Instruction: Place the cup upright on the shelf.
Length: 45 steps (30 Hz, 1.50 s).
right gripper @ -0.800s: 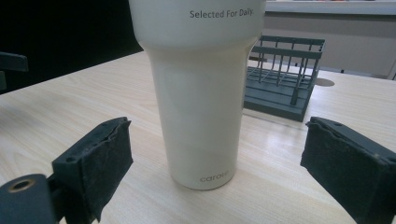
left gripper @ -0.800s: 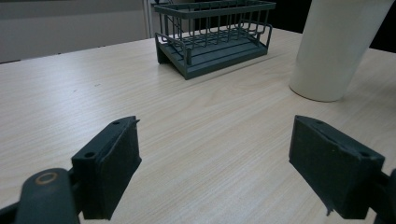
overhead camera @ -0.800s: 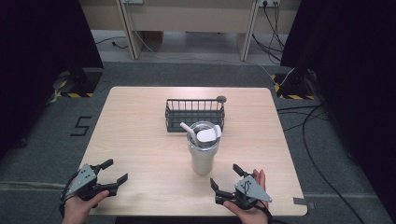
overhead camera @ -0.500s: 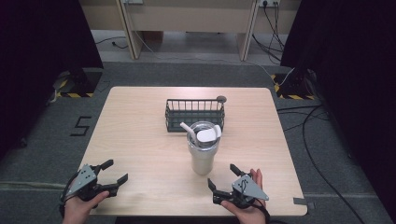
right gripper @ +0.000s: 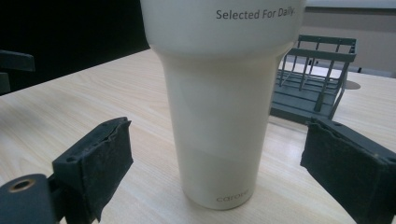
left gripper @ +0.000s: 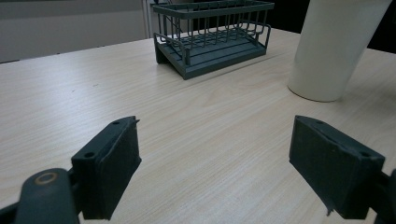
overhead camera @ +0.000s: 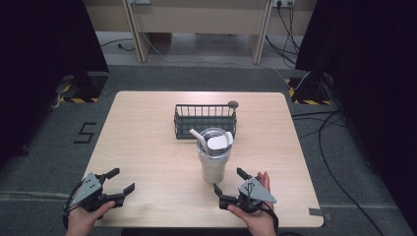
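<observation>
Right gripper view: white tumbler stands upright between the spread jaws, not yet touched.
Tumbler position: just past the counter's centre toward 6 o'clock, upright, its clear lid and white straw on top.
Right gripper: jaws wide apart, just beside the tumbler's base at its 5 o'clock, aimed at it.
Progress: judged as the approach stage; no grasp made, lifting and placing all remain.
Wire basket: near the tumbler at its 12 o'clock, nothing seen inside.
Left gripper: jaws spread, holding nothing, well apart at the tumbler's 8 o'clock.
Counter: light wood.
</observation>
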Tool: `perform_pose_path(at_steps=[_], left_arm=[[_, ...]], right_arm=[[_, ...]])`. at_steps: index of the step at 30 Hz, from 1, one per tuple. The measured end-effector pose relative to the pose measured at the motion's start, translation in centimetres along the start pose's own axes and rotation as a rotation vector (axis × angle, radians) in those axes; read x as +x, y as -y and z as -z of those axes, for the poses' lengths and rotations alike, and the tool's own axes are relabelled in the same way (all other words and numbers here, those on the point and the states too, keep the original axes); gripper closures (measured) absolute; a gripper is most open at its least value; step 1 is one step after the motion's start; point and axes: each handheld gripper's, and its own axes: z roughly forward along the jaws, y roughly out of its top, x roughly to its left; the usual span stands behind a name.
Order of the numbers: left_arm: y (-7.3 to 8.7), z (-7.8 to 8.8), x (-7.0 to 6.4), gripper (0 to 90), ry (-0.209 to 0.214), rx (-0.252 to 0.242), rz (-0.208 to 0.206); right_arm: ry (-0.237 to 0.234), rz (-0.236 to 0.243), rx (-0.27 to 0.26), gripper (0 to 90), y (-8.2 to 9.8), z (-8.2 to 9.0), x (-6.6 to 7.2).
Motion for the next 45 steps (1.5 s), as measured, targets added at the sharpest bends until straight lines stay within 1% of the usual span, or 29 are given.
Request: perform_pose_path(at_steps=[7,12,21,23,24,25,29,32,35,36,38,45], left_arm=[[0.0,0.0,0.0,15.4,0.000,0.000,-0.001],[0.0,0.0,0.0,15.4,0.000,-0.001,0.000],[0.0,0.0,0.0,15.4,0.000,0.001,-0.002],[0.0,0.0,0.0,15.5,0.000,0.000,-0.002],[0.0,0.0,0.0,15.5,0.000,0.000,-0.002],[0.0,0.0,0.0,15.4,0.000,0.000,-0.003],[0.0,0.0,0.0,15.5,0.001,-0.001,-0.001],[0.0,0.0,0.0,15.5,0.001,-0.001,-0.002],[0.0,0.0,0.0,15.5,0.002,-0.002,-0.001],[0.0,0.0,0.0,15.5,0.002,-0.002,-0.001],[0.0,0.0,0.0,15.5,0.001,-0.002,-0.001],[0.0,0.0,0.0,15.5,0.003,-0.002,-0.001]], right_arm=[[0.005,0.010,-0.001,8.6,-0.2,-0.7,-0.1],[0.018,-0.002,-0.009,8.6,-0.5,-1.3,-0.3],[0.017,-0.003,-0.010,8.5,-1.0,-2.1,-0.4],[0.014,-0.001,-0.012,8.6,-1.2,-2.6,-0.3],[0.014,-0.001,-0.012,8.6,-1.2,-2.6,-0.3],[0.010,0.003,-0.012,8.6,-1.4,-3.1,-0.3],[0.007,0.011,-0.015,8.5,-1.6,-3.6,-0.2],[0.008,0.012,-0.015,8.4,-1.8,-4.4,-0.2],[0.012,0.011,-0.010,8.4,-1.8,-4.8,-0.2],[0.014,0.015,-0.010,8.4,-1.9,-5.2,-0.2],[0.014,0.014,-0.006,8.1,-1.9,-5.3,-0.2],[0.019,0.014,-0.007,7.3,-2.1,-6.7,-0.3]])
